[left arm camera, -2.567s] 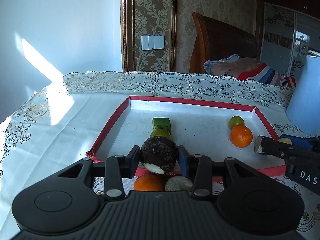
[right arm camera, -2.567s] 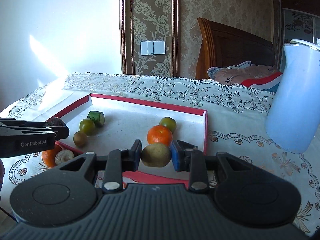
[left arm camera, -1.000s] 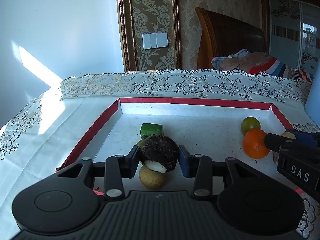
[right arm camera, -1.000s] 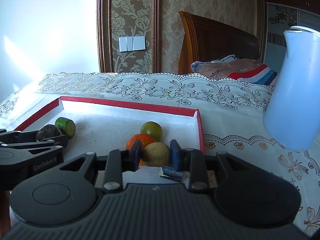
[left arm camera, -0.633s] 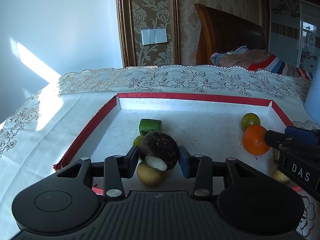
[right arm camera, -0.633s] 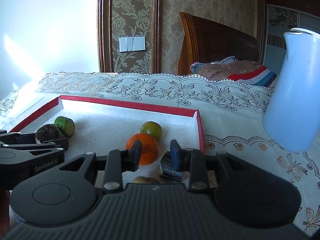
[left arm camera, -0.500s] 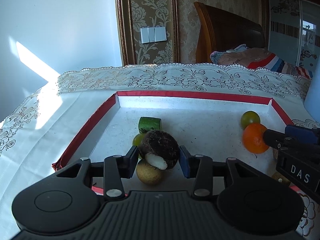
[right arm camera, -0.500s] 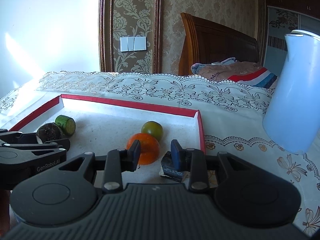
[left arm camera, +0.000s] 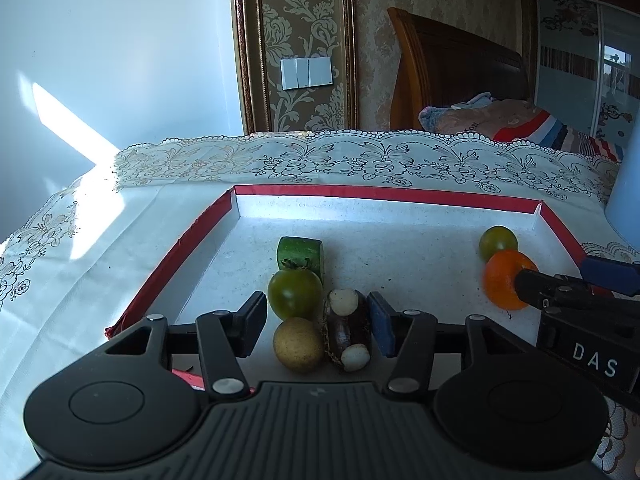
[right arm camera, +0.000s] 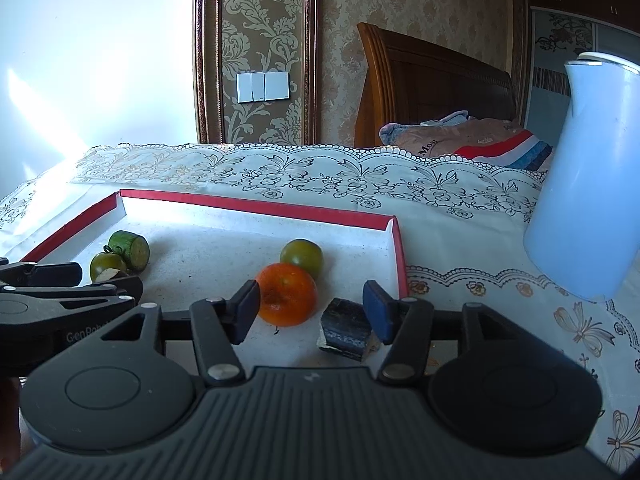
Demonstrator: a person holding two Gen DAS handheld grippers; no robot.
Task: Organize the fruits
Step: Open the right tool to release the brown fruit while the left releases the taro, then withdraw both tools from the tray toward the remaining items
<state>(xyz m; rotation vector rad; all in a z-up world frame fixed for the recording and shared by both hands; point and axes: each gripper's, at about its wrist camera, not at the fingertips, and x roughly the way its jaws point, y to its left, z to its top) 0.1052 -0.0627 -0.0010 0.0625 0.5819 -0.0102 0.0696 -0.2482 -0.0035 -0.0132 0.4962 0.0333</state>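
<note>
A red-rimmed white tray holds the fruits. My left gripper is open over its near left part. Between its fingers lie a dark brown water chestnut, a tan round fruit and a green tomato, with a green cucumber piece behind. My right gripper is open and empty over the near right part, with an orange and a dark block between its fingers. A second green tomato lies behind the orange.
A pale blue kettle stands on the lace tablecloth right of the tray. The right gripper's body reaches in beside the orange in the left view. A wooden headboard and bedding stand behind the table.
My left gripper has opened and the water chestnut now lies on the tray beside the tan fruit. My right gripper earlier let go of its tan fruit and has opened wider.
</note>
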